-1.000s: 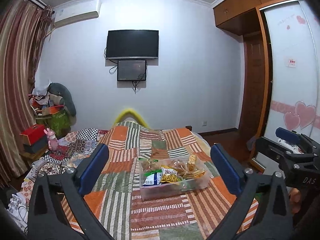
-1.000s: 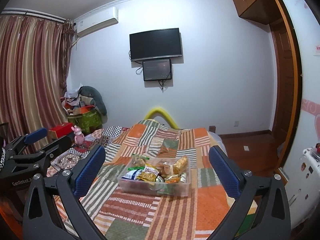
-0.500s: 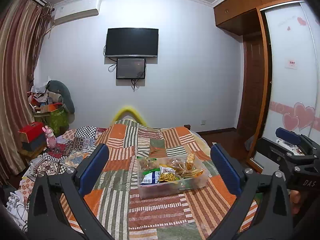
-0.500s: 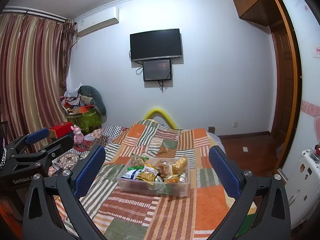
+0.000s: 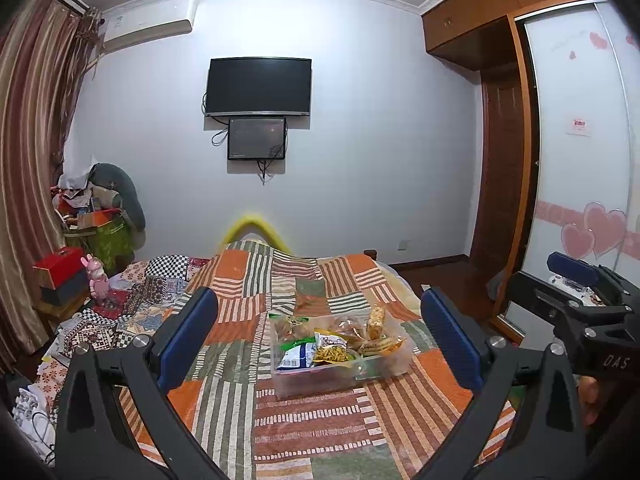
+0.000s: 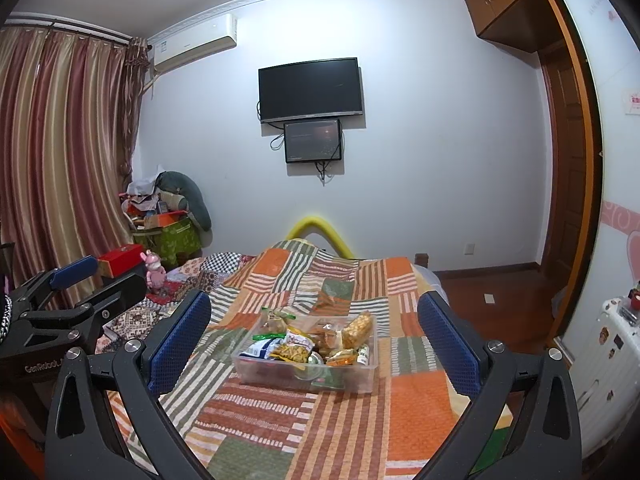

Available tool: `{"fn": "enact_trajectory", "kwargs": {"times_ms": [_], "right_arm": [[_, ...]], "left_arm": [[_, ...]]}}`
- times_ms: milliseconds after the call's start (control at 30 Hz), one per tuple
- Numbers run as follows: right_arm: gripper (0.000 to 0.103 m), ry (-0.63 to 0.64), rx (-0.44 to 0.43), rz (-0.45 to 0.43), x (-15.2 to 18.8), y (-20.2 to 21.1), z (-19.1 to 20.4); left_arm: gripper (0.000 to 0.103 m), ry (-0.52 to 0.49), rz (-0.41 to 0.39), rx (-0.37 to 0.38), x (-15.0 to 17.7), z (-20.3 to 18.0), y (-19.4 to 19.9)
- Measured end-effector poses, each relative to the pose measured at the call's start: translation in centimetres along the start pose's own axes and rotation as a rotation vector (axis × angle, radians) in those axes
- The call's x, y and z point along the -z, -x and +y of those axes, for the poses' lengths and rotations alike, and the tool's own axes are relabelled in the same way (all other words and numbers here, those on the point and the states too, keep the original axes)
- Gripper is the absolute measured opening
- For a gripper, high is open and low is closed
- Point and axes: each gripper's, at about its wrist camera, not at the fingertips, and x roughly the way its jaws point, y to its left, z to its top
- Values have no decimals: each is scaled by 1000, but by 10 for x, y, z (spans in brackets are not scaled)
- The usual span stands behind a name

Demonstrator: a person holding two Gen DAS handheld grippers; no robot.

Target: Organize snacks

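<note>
Both tongs, left (image 5: 320, 332) and right (image 6: 314, 330), stand wide and empty, well short of the snack bin (image 6: 306, 354) on the bed (image 6: 348, 420). Recommend lowering squarely over one packet before closing.

Home bedroom, patchwork-quilted bed (image 5: 280, 280), wall-mounted TV (image 5: 258, 86), striped curtains (image 6: 60, 152), probably a wardrobe (image 5: 580, 128) alongside.

- One clear snack box (image 5: 340, 376) sits on the patchwork bedspread (image 5: 320, 432).
- Two screens (image 5: 258, 86) hang beyond the box.
- Two grippers, the left gripper (image 5: 320, 336) and the right gripper (image 6: 314, 340), hover near the box.
</note>
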Motion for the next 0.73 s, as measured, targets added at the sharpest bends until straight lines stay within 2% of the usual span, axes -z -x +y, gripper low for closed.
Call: {"fn": "enact_trajectory", "kwargs": {"times_ms": [733], "right_arm": [[103,1,3,-3,2,-2,-4]], "left_arm": [[103,0,16,40,4,-3,-4]]}}
